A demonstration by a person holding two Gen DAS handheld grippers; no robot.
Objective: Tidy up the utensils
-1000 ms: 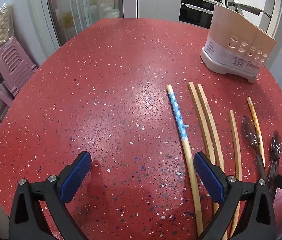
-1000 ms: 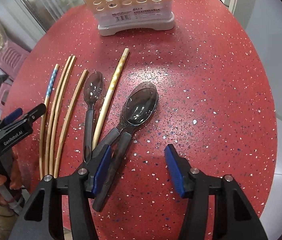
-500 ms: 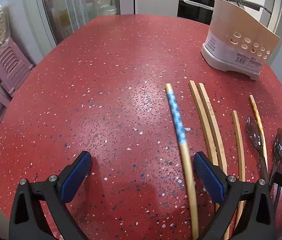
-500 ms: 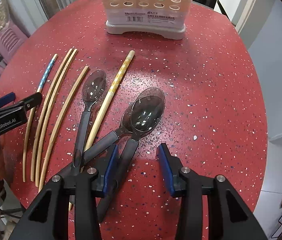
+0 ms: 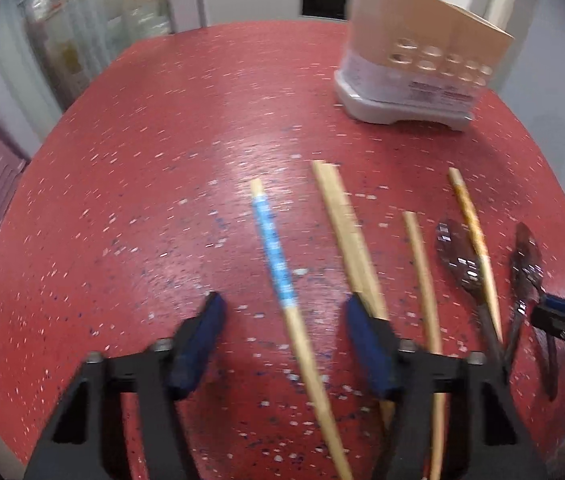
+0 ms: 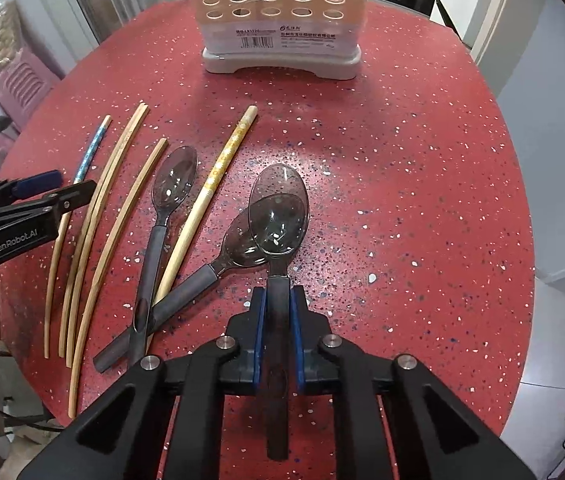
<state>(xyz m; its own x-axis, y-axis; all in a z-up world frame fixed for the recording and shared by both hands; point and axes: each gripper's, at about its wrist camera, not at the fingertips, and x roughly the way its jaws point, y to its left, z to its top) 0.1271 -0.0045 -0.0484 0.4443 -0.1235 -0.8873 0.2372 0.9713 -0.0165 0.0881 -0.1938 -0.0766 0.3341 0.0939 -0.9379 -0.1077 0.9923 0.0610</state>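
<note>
Here the right gripper (image 6: pixel 278 320) is clenched on the grey handle of a translucent spoon (image 6: pixel 280 210), whose bowl points toward the far edge of the red speckled table (image 6: pixel 422 184) and overlaps the bowl of a second spoon (image 6: pixel 238 242) lying beneath it at a slant. Only the right wrist view shows this grasp; in the left wrist view the right tool appears as no more than a dark tip at the right edge.

A third spoon (image 6: pixel 162 220) lies to the left, its handle crossing the second spoon's handle near the table's near edge. A chopstick with a yellow-patterned end (image 6: pixel 210 184) runs between the third spoon and the other two.

The left gripper (image 5: pixel 282 344) is released, its blue-padded fingers (image 5: pixel 366 344) spread to either side of the blue-patterned chopstick (image 5: pixel 278 264), which lies on the table between them. This straddle is plain only in the left wrist view, which is blurred; whether a pad touches the stick I cannot tell. Right of it lie a pair of plain chopsticks (image 5: pixel 346 232) side by side, then a single plain chopstick (image 5: pixel 422 276).

The perforated utensil holder (image 6: pixel 282 12) stands upright near the far edge, well apart from the utensils; the right wrist view shows its label and barcode clearly.
</note>
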